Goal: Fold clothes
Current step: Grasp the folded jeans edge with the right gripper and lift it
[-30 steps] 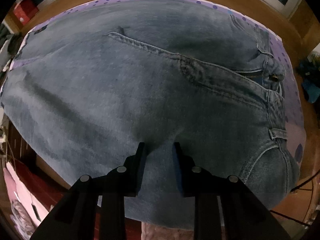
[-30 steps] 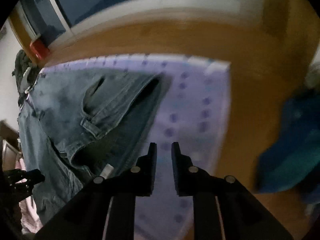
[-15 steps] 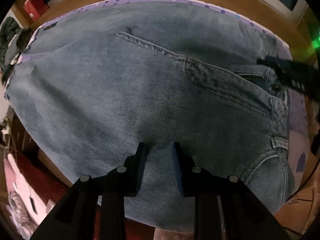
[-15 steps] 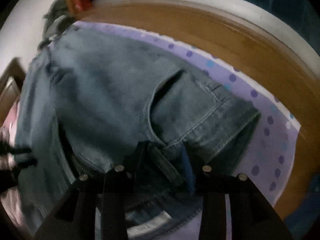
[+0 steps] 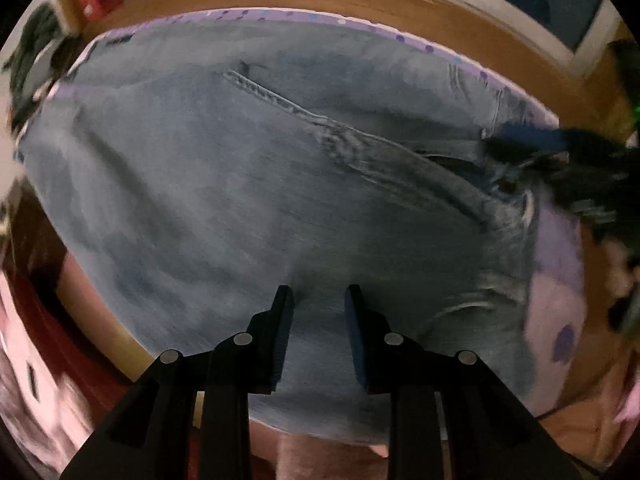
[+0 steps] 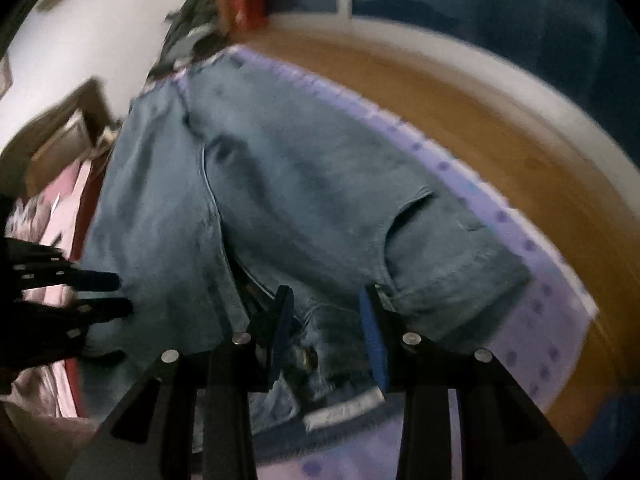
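A pair of blue jeans [image 5: 248, 184] lies spread over a purple dotted mat [image 5: 556, 240] on a wooden table. My left gripper [image 5: 318, 300] stands open over the near hip of the jeans, nothing between its fingers. In the right wrist view the same jeans [image 6: 304, 184] show their waistband and front pocket. My right gripper [image 6: 326, 300] is open, its fingers either side of the waistband by the fly button [image 6: 306, 356]. The right gripper [image 5: 532, 148] also shows at the waistband in the left wrist view. The left gripper [image 6: 108, 292] shows at the left edge.
The wooden table [image 6: 460, 120] runs beyond the mat [image 6: 532, 320] to a white window frame. A red box [image 6: 250, 4] and a dark pile of clothes [image 6: 192, 36] sit at the far end. Pink fabric [image 5: 24, 380] lies below the table's near edge.
My right gripper swung left from over the bare mat onto the jeans' waistband and opened wider. The left gripper stayed over the hip, and its jaws have widened a little.
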Motion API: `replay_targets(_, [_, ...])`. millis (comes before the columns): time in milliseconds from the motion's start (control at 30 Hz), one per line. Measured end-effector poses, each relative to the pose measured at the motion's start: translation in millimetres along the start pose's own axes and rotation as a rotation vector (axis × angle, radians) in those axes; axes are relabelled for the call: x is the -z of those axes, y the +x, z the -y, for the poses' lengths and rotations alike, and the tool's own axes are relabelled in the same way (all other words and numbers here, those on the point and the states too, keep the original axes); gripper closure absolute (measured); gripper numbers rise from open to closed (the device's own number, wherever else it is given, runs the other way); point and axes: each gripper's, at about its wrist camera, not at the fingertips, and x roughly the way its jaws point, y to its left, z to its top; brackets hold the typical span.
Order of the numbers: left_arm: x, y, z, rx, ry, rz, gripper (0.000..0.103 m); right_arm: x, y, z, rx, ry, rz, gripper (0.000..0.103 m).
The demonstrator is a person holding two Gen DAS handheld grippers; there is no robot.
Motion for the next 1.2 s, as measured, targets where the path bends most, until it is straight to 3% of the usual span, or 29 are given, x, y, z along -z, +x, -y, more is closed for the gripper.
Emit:
replay_targets(67, [2,2,9,-0.020,-0.062,0.013,0.077,9,20,10,-0.029,-0.016,-0.049,0.070])
replay_targets(167, [5,2,19,-0.041,-0.145,0.018,0.077,30,14,22,-0.127,-0.031,-0.039,0.068])
replay_targets(267, [8,4,31,-0.083,-0.210,0.009,0.077,44,2,23,-0.153,-0.129,-0.011,0.068])
replay_targets(333, [15,0,41,-0.121,-0.234,0.009,0.077,41,-7,26,-0.165,-0.121,-0.029,0.068])
replay_targets(467, [20,-11,58,-0.149,-0.281,0.026,0.077,26,-30,28,-0.334,-0.053,0.020,0.067])
replay_targets(567, [24,-16,60,-0.157,-0.323,0.032,0.077,24,-18,22,-0.447,-0.023,-0.070,0.067])
replay_targets(667, [36,-16,59,-0.168,-0.340,0.029,0.077,25,9,16,-0.390,-0.006,-0.145,0.067])
replay_targets(767, [52,-26,49,-0.190,-0.343,0.009,0.077,25,18,4,-0.398,0.005,-0.134,0.064])
replay_targets(833, [62,-34,42,-0.204,-0.345,-0.002,0.077,24,21,-7,-0.363,-0.006,-0.100,0.066])
replay_targets(900, [63,-36,42,-0.205,-0.348,-0.002,0.077,27,11,-11,-0.355,-0.008,-0.053,0.084])
replay_targets(1067, [61,-42,46,-0.165,-0.338,0.023,0.077,21,-22,-7,-0.311,0.017,0.084,0.087])
replay_targets(1200, [62,-41,47,-0.144,-0.329,0.023,0.076,20,-20,-8,-0.206,-0.015,0.078,0.087])
